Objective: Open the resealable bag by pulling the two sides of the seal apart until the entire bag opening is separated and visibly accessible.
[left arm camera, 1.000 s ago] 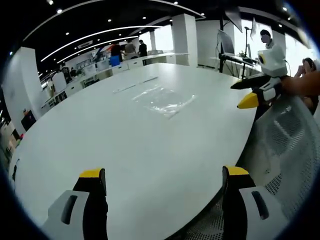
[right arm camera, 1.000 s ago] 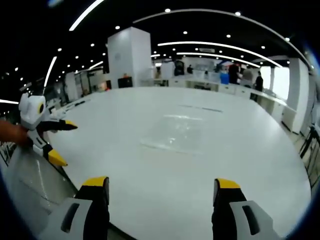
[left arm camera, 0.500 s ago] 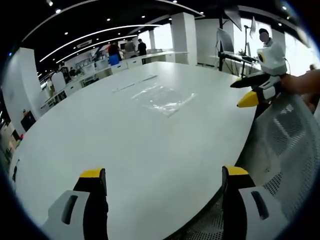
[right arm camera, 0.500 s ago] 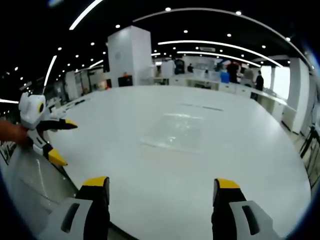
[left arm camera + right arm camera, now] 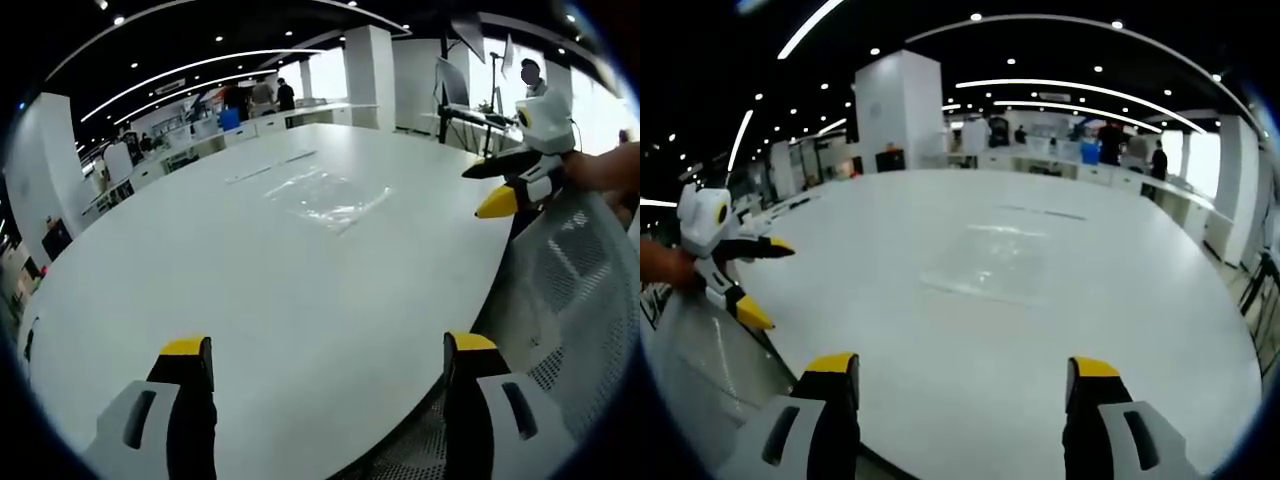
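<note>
Resealable bag (image 5: 325, 200) of clear plastic lies flat on the white table (image 5: 250, 300), well in from the near edge and toward the far side; in the right gripper view the same bag (image 5: 990, 262) shows as a faint glossy sheet near the table's middle. Nothing rests on it or touches it, and bare tabletop stretches between it and both tools.

Left gripper (image 5: 325, 355) hovers over the near edge with its yellow-tipped jaws spread wide, grasping nothing. Right gripper (image 5: 965, 375) is likewise released, jaws wide apart above the near edge and gripping nothing. Each tool also appears in the other's view: the right gripper (image 5: 500, 185) off the table's right edge, the left gripper (image 5: 752, 282) off its left edge, both held by a hand.

A white mesh chair back (image 5: 575, 300) stands just beside the near edge. Two thin strips (image 5: 270, 167) lie beyond the bag. People (image 5: 1120, 145) stand at counters far behind, well apart from the table.
</note>
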### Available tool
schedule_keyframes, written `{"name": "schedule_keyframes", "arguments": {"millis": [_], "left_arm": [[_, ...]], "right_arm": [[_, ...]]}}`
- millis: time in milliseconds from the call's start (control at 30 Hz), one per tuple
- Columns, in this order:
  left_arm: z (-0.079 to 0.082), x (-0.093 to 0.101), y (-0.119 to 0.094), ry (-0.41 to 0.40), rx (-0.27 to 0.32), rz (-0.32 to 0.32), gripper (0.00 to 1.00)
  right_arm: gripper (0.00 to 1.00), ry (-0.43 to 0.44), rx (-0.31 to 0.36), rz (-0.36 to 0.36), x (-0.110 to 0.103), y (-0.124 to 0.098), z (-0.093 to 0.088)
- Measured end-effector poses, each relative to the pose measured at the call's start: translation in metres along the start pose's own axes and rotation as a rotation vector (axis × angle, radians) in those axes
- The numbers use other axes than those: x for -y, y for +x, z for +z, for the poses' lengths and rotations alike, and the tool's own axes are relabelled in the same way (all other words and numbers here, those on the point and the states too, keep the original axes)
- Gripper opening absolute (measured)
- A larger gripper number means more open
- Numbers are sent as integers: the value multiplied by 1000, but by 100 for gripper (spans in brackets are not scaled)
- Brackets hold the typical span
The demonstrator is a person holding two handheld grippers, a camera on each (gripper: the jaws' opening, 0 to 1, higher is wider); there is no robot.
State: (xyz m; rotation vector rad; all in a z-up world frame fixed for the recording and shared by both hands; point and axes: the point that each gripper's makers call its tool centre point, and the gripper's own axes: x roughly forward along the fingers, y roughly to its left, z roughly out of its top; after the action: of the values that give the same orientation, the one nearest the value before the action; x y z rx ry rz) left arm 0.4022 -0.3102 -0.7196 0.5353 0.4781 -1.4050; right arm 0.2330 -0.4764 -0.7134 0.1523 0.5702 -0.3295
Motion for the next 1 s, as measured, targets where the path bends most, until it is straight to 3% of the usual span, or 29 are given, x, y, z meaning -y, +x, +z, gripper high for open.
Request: {"name": "schedule_keyframes", "arguments": {"millis": [1000], "left_arm": [[-3,1,1,9,-19,-3,93]], "right_arm": [[84,5,7,1,0,0,1]]}}
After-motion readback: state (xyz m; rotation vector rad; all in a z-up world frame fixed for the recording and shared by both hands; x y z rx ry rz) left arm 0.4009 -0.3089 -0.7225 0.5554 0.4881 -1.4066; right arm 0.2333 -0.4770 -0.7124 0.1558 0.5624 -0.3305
